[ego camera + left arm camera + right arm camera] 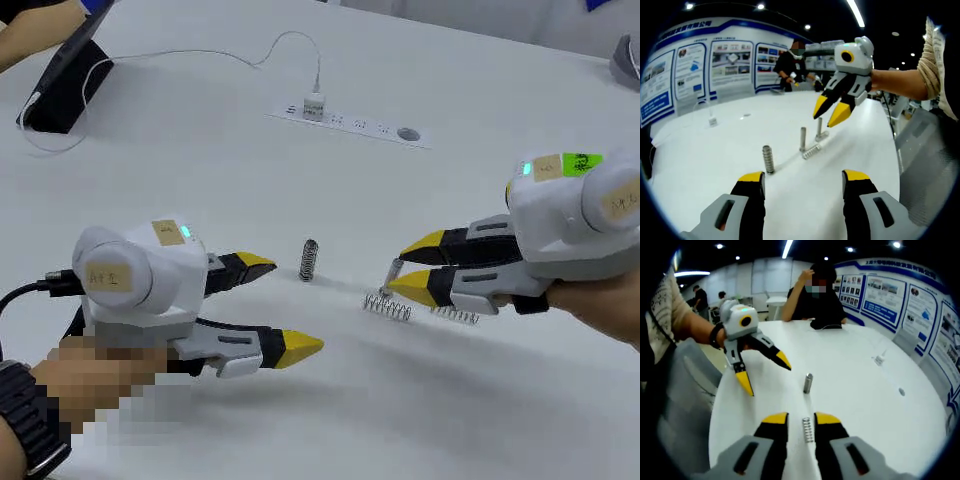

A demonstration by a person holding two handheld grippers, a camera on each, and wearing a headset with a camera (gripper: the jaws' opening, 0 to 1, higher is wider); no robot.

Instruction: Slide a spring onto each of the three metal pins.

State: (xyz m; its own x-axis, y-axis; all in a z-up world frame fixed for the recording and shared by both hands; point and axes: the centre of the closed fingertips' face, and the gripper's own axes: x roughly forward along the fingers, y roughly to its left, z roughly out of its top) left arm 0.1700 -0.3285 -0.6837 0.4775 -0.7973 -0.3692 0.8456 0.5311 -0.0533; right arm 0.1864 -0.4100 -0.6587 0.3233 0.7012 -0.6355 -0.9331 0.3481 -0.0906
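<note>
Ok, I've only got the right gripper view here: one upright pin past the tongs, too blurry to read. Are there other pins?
Observer: Yes. The left gripper view shows a bare pin and a second pin, both upright.
Reviewer: Does the pin I see carry a spring?
Observer: Yes. In the head view, coils wrap that sprung pin.
Reviewer: I see one loose spring. Any more?
Observer: The head view shows two lying flat: a first spring and a second spring.
</note>
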